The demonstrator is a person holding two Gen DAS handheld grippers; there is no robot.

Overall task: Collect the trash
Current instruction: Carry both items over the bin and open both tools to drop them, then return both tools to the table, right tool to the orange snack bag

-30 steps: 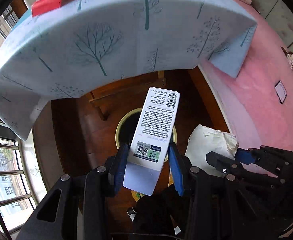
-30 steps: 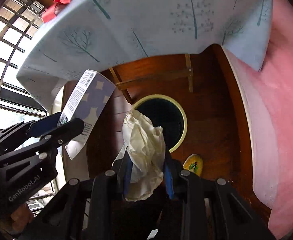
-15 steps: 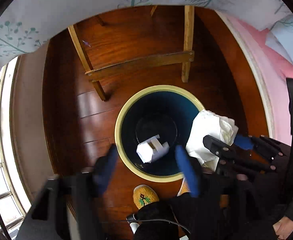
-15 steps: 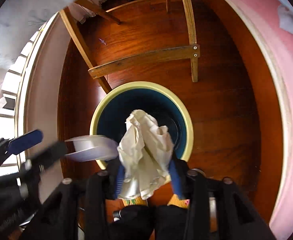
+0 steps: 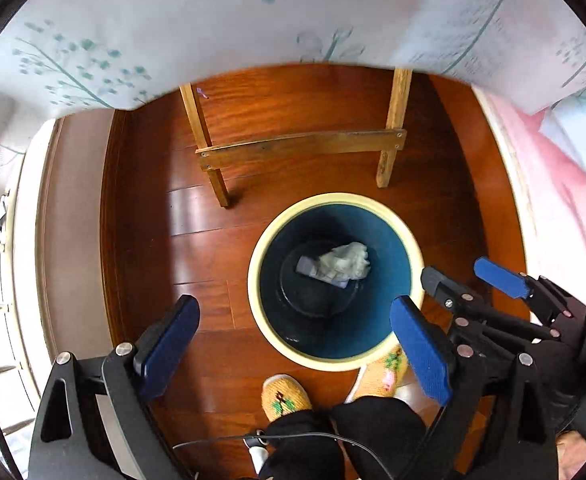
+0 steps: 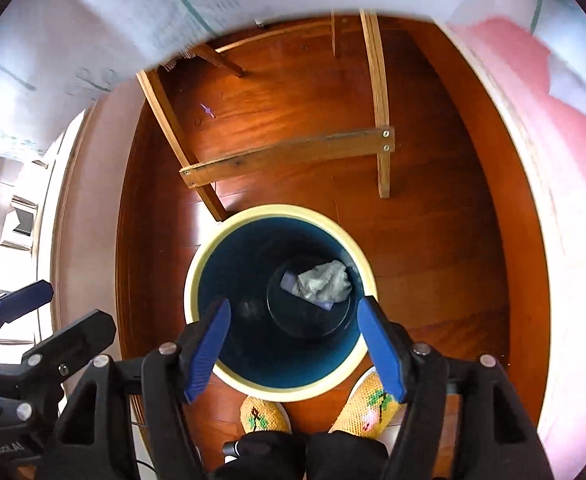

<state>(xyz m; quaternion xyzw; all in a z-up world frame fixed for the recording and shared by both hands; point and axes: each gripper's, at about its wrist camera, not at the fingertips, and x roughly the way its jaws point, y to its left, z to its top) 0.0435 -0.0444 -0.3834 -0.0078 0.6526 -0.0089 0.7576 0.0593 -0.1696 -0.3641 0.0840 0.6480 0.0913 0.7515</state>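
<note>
Both the left tool [image 5: 293, 344] and the right tool [image 6: 297, 344] hang with jaws spread apart and empty above the bin [image 6: 213, 248], where the crumpled paper [image 6: 327, 282] lies on the small box [image 6: 289, 281] at the bottom, toward one o'clock.

A bin [image 6: 277, 216] stands on the floor [image 5: 197, 240] just in front of the bench legs [image 5: 389, 128], with a crumpled wad [image 6: 327, 280] lying on a small box [image 6: 289, 282] at its bottom. Both claws, the left claw [image 5: 293, 344] and right claw [image 6: 295, 344], hang spread above its near rim, two slippered feet [image 6: 265, 414] just behind.
</note>
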